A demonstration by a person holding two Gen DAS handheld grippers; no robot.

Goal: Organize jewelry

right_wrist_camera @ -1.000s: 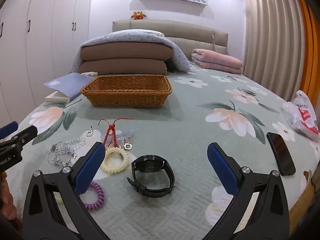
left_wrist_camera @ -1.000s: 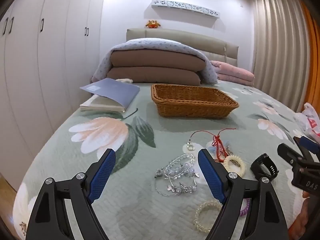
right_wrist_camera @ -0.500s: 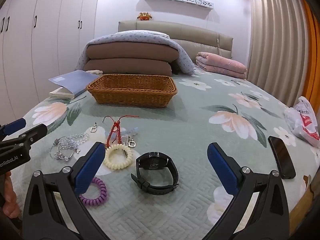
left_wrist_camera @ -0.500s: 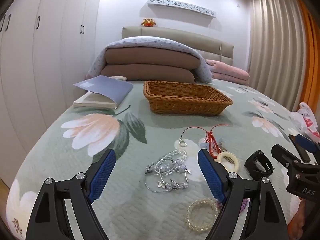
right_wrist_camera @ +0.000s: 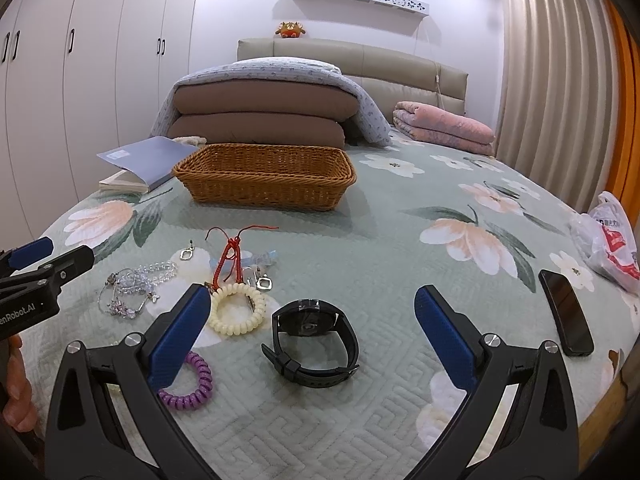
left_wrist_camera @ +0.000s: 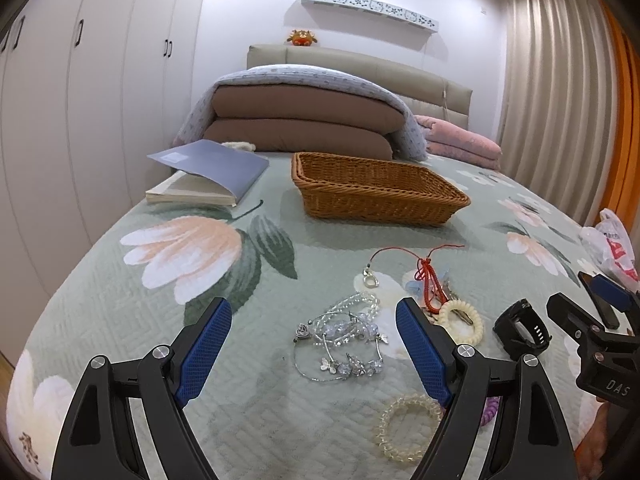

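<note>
1. Two grippers were seen above the floral green quilted bedspread (right_wrist_camera: 384,248), and against the frames of a second earlier both views had shifted only slightly: the tangle of clear crystal-bead and silver jewelry (left_wrist_camera: 344,336) had drifted from right of centre to midway between the left gripper's blue pads.
2. The jewelry itself was left where it had lain; nothing had been lifted.
3. The left gripper (left_wrist_camera: 314,346) was held low over the bedspread, jaws spread wide and nothing gripped, with the crystal tangle framed between its fingers.
4. The right gripper (right_wrist_camera: 312,334) was likewise held released and wide, with the black rubber-strapped wristwatch (right_wrist_camera: 314,338) lying between its fingers, untouched.
5. The cream coiled bracelet (right_wrist_camera: 238,309) was found just beside the right gripper's left pad, with the red knotted cord (right_wrist_camera: 230,258) just behind it and the purple coiled hair tie (right_wrist_camera: 190,384) nearer the camera.
6. A pale beaded bracelet (left_wrist_camera: 408,426) was seen near the left gripper's right finger.
7. The woven brown wicker basket (right_wrist_camera: 266,178) stood farther up the bed, well apart from the jewelry.
8. A black phone (right_wrist_camera: 566,312) lay at the right.
</note>
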